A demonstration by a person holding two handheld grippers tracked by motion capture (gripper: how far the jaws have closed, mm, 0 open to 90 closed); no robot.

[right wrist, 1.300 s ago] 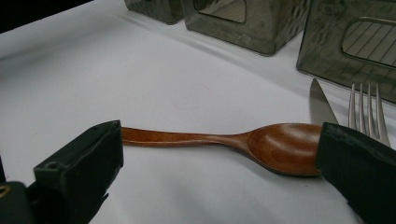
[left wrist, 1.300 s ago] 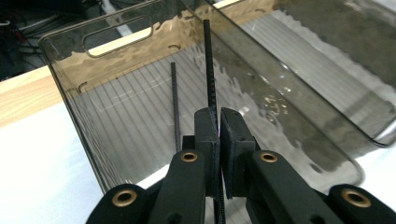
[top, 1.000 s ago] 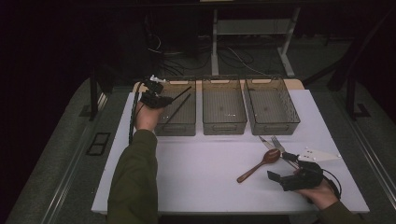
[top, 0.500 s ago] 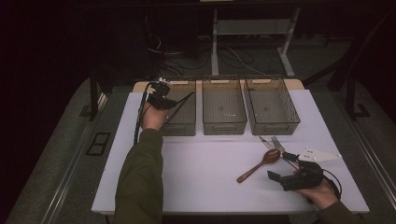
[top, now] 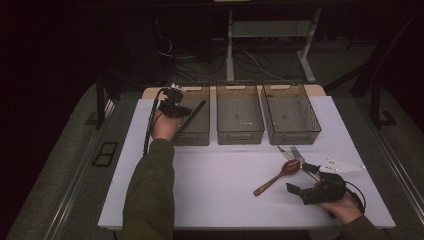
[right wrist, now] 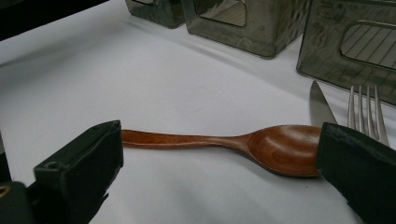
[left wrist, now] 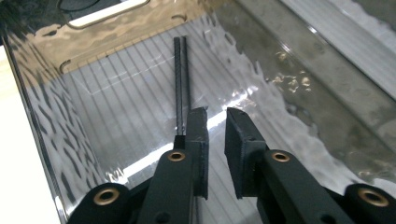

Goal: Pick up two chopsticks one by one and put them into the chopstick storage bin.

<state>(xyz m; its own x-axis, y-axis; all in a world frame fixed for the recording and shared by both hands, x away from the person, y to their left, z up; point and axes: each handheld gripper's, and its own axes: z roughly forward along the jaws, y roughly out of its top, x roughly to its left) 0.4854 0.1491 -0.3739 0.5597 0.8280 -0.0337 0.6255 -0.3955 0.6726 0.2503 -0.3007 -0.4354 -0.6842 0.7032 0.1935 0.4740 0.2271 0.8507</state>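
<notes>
In the far-left bin (top: 195, 131), left gripper (left wrist: 217, 128) jaws have just opened, releasing chopsticks (left wrist: 182, 84) for sorting; right gripper (right wrist: 219, 172) jaws gape around the spoon (right wrist: 224, 145), ready to grab.

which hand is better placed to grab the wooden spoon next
Right. The right gripper has its jaws open either side of the wooden spoon; the left gripper is over the far left bin.

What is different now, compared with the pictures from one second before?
The left gripper carried the chopsticks from the near end of the left bin to above it; its jaws have just been opening, and the chopsticks lie beside them on the bin floor. The right gripper, the wooden spoon, knife and fork kept their places.
</notes>
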